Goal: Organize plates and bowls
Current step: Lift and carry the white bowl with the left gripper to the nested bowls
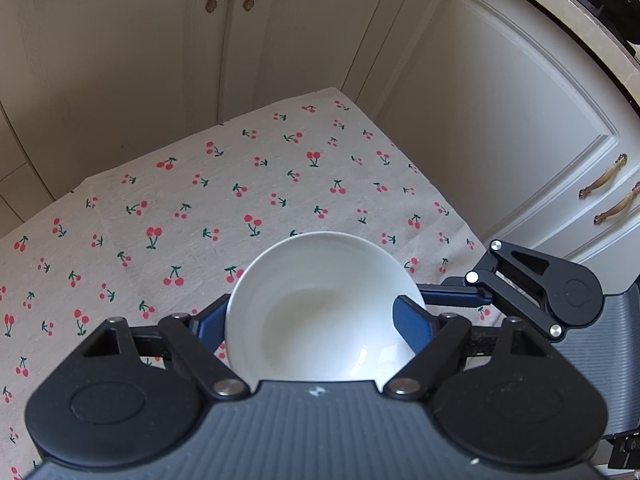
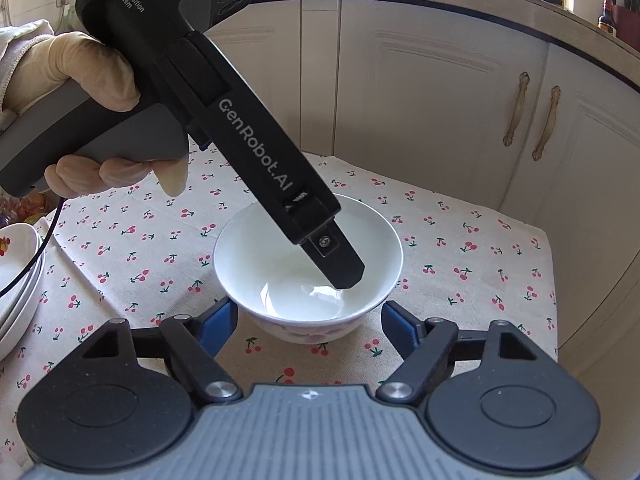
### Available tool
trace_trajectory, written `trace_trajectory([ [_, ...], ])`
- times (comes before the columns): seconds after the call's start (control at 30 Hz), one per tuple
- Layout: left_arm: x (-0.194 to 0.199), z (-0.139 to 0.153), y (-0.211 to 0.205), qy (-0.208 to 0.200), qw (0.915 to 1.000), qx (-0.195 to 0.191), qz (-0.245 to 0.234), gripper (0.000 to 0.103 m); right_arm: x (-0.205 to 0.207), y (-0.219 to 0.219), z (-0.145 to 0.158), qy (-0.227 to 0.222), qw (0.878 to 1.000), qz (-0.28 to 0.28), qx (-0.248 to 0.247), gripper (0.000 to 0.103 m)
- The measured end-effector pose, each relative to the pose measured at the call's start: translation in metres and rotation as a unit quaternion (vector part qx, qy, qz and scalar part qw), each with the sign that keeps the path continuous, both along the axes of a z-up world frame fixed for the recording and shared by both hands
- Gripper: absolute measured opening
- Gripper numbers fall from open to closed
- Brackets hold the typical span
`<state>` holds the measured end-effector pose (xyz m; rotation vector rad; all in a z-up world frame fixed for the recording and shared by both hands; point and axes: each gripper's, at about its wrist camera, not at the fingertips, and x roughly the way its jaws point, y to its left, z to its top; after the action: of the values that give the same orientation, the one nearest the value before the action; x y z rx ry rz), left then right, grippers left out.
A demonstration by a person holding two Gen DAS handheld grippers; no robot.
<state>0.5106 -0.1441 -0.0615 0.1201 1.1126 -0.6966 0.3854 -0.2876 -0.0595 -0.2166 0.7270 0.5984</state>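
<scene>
Bowl (image 2: 256, 256), white, sits upright mid-table on the cherry-print cloth (image 2: 460, 216), and stacked plates (image 2: 16, 264) lie at the table's left edge. The left tongs (image 1: 310, 320), held in a gloved hand (image 2: 80, 76), read "DAS Data Acquisition System" and "GenRobot.AI". They are part open, with one blue pad inside the bowl and the other outside its wall; whether they pinch it cannot be told. The right tongs (image 2: 310, 316) stand part open, straddling the bowl's near side, pads just beside it, holding nothing
</scene>
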Motion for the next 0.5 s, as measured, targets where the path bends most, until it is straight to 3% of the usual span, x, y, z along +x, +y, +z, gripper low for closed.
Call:
trace_trajectory([
  [0.5, 0.0004, -0.0021, -0.0012, 0.006, 1.0, -0.001, -0.007, 0.084, 0.0021, 0.0041, -0.0004, 0.003, 1.0, 0.0, -0.004, 0.084],
])
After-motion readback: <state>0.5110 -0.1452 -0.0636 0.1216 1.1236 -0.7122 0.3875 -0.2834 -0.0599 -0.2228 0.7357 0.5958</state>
